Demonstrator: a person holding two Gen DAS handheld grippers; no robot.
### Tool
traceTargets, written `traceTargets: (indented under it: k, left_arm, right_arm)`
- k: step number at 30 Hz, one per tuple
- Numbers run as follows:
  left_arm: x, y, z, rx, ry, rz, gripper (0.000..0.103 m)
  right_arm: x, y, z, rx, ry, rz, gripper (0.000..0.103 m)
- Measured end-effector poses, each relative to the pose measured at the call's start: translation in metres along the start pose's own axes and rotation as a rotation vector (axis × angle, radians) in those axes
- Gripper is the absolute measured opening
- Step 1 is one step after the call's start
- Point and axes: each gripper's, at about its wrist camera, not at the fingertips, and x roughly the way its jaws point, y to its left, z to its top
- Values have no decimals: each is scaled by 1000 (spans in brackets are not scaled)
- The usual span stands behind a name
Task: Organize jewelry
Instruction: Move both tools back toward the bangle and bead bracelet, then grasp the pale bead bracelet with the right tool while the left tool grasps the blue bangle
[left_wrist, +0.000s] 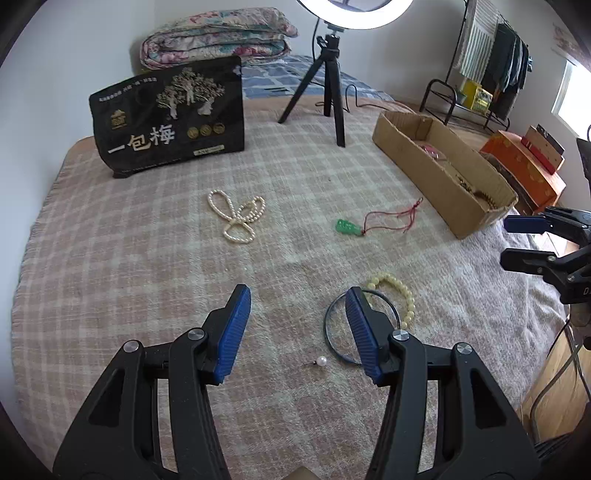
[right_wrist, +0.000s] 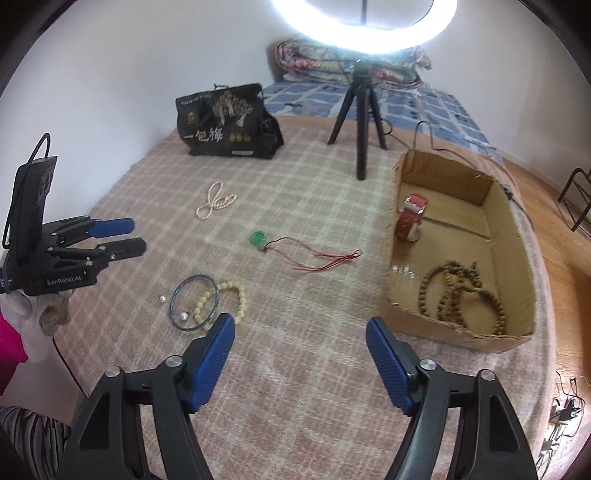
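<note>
On the plaid blanket lie a pearl necklace, a green jade pendant on a red cord, a yellow bead bracelet, a dark thin bangle and a loose pearl earring. A cardboard box holds brown prayer beads and a red watch. My left gripper is open and empty above the bangle. My right gripper is open and empty, left of the box.
A black gift bag stands at the back left. A ring light on a black tripod stands behind the jewelry. Folded quilts lie at the back. An orange box sits beyond the cardboard box.
</note>
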Motion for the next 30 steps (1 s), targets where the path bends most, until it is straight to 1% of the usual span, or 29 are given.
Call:
traceTargets:
  k: [2, 4, 7, 9, 12, 14, 15, 16, 17, 20, 24, 27, 30]
  left_arm:
    - [5, -3, -1, 8, 6, -6, 55]
    - [8, -5, -1, 17, 11, -12, 55]
    - [16, -9, -4, 32, 27, -15, 55]
    - [19, -10, -7, 32, 36, -20, 55]
    - [20, -13, -13, 53, 34, -51, 55]
    - [22, -15, -16, 60, 47, -83, 55]
    - [23, -17, -17, 57, 57, -96, 58]
    - [24, -18, -18, 56, 63, -112, 64]
    - [24, -20, -20, 61, 60, -124, 66]
    - [27, -28, -23, 97, 60, -128, 67]
    - [34, -42, -27, 161, 71, -137, 72]
    - [38, -50, -30, 206, 69, -125, 73]
    - [44, -52, -32, 215, 77, -117, 73]
  right_arm:
    - [9, 4, 0, -4, 18, 16, 68]
    - [19, 7, 1, -8, 38, 35, 61]
    - [34, 12, 2, -3, 64, 65, 54]
    - [43, 16, 3, -10, 79, 74, 52]
    - [53, 20, 3, -19, 95, 80, 52]
    - [57, 22, 2, -25, 101, 80, 52]
    - [59, 23, 1, -27, 104, 79, 52]
    - [61, 23, 1, -26, 107, 78, 52]
    - [63, 22, 0, -23, 109, 77, 52]
    - [67, 20, -1, -12, 114, 82, 52]
    - [71, 17, 1, -12, 124, 91, 52]
    - [77, 20, 4, -21, 136, 107, 47]
    - [84, 22, 7, -27, 149, 126, 41]
